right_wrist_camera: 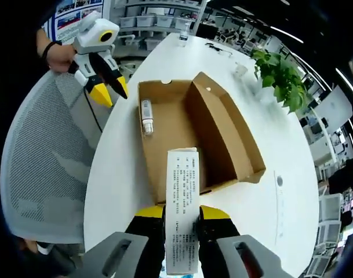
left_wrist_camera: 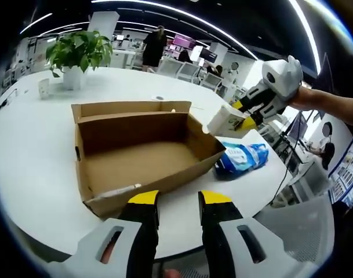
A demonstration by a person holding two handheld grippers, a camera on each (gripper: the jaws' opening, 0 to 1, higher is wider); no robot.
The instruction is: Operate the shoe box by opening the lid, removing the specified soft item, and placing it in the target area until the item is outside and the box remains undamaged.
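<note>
Pack (right_wrist_camera: pixel 182 208) clamped in right tool (right_wrist_camera: pixel 182 215)

An open-plan office: beyond the left gripper (left_wrist_camera: pixel 179 200), a broad white round table (left_wrist_camera: pixel 31 150) carries a potted green plant (left_wrist_camera: pixel 77 55), with long ceiling light strips (left_wrist_camera: pixel 182 14), desks and a standing person (left_wrist_camera: pixel 155 46) farther back. To the left of the right gripper (right_wrist_camera: pixel 182 213), a grey mesh office chair (right_wrist_camera: pixel 46 168) sits at the table's edge, shelves of storage bins (right_wrist_camera: pixel 147 22) beyond.
</note>
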